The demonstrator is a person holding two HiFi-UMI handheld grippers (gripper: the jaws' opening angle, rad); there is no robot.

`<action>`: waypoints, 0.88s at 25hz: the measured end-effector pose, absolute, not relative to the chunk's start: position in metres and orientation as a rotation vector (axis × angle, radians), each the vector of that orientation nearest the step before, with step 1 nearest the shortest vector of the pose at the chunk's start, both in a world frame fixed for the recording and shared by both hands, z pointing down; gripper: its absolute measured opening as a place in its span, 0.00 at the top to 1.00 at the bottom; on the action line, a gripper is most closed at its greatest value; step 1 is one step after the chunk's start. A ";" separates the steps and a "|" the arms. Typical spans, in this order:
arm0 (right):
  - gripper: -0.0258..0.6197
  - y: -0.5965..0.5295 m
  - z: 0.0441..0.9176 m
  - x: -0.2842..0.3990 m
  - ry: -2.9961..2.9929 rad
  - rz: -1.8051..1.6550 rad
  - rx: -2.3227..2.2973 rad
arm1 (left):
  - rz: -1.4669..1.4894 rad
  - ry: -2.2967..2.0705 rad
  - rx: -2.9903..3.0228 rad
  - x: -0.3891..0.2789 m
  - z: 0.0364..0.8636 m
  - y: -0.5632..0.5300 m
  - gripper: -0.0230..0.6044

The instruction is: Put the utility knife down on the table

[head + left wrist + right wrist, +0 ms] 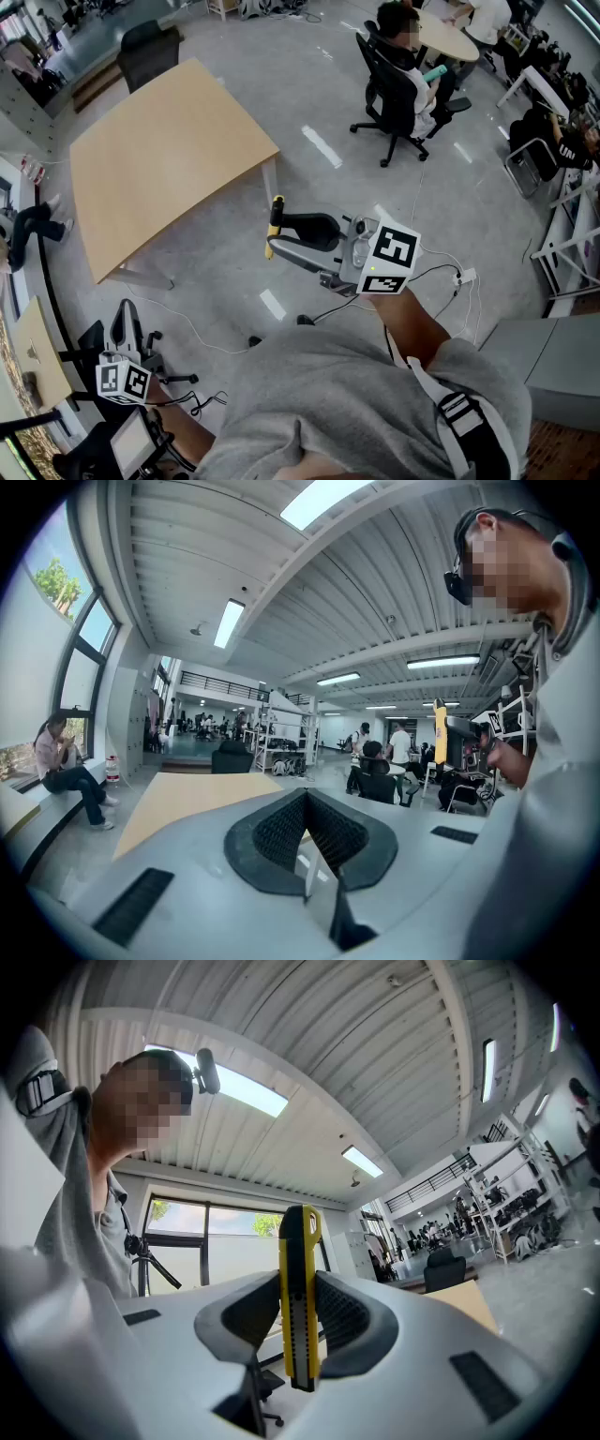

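The knife (300,1297) is being held upright between the jaws of the right gripper (279,234), in front of the person and above the floor (225,272). The table (169,169) is being seen ahead and to the left. In the head view the knife is just beside its near right corner, not over its top. A chair (148,47) is being kept behind the table. One person (28,230) is being seated left of the table, and another (398,66) far behind at the right. The left gripper (306,803) is being held low at the left, well apart from the right one and pointed toward the table, its jaws together.
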State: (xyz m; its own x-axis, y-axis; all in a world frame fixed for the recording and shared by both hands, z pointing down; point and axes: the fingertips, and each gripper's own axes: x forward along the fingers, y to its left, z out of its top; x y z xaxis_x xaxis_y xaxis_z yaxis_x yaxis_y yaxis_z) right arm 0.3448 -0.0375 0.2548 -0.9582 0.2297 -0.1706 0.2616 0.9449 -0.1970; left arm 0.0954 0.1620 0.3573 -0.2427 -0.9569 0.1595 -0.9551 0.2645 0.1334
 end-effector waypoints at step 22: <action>0.78 0.099 0.250 0.325 2.967 -0.365 0.006 | -0.074 -2.072 2.072 0.050 0.374 0.236 0.95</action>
State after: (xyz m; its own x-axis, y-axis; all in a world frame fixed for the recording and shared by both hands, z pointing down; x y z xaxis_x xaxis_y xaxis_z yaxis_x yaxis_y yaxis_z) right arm 0.3247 0.0990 0.2500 -0.9885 -0.0144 -0.1507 0.0226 0.9704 -0.2404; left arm 0.0504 0.2360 0.3739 0.0104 -0.9936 0.1125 -0.9831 0.0104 0.1827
